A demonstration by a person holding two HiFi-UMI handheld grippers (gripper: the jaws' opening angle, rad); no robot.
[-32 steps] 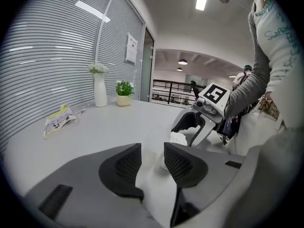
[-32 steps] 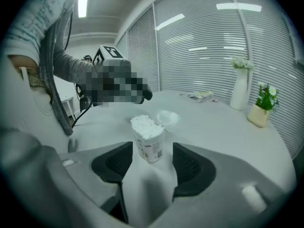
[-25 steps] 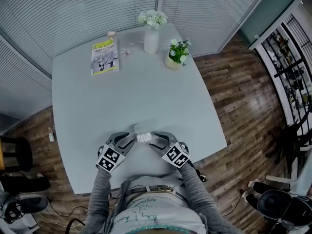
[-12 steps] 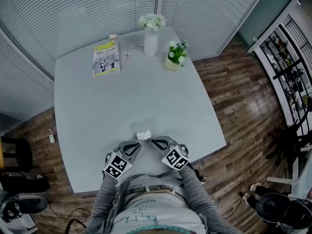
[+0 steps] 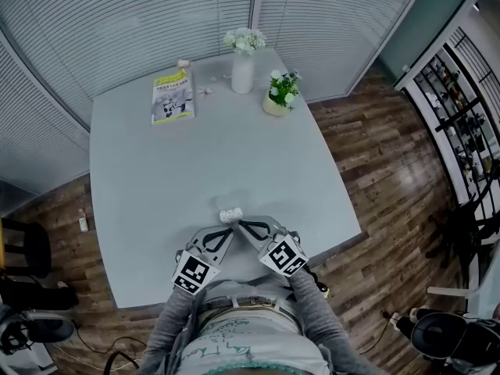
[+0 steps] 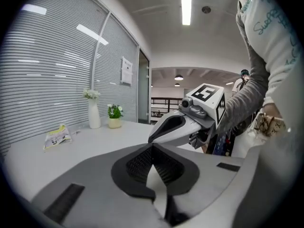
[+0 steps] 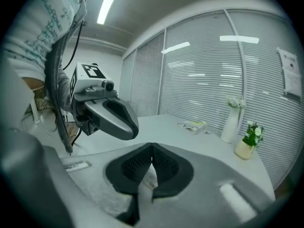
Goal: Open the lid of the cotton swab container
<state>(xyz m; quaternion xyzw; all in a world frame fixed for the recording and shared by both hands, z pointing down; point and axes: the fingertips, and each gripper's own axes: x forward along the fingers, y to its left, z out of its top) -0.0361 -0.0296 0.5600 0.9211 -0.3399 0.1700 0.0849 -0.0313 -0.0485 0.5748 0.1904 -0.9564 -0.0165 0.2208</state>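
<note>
grey table (image 5: pixel 156 186) in a room with slatted blinds (image 5: pixel 117 30) on the far walls and wood floor (image 5: pixel 375 147) around it. far end of the table holds a booklet (image 5: pixel 172 98), a tall white vase (image 5: pixel 242 73) with pale flowers, and a small potted plant (image 5: pixel 277 96) just right of the vase.

cotton swab container (image 5: pixel 230 214) is a small white thing on the table near the front edge, right in front of the person. too small to tell whether its lid is on or off.

left gripper (image 5: pixel 226 231) sits on the near side of the container, angled in from the left, tips just short of it. its own view shows the ribbed pads (image 6: pixel 137 163) pressed together at the tip with nothing between them.

right gripper (image 5: pixel 241 224) comes in from the right, tips also just beside the container on the near side. pads (image 7: pixel 166 165) pressed together too, nothing pinched. a pale speckled patch shows through the slit behind them, can't tell what it is.

the two sets of tips almost meet, making a v that points at the container. grey sleeves (image 5: pixel 168 326) run back to the person at the table edge.
</note>
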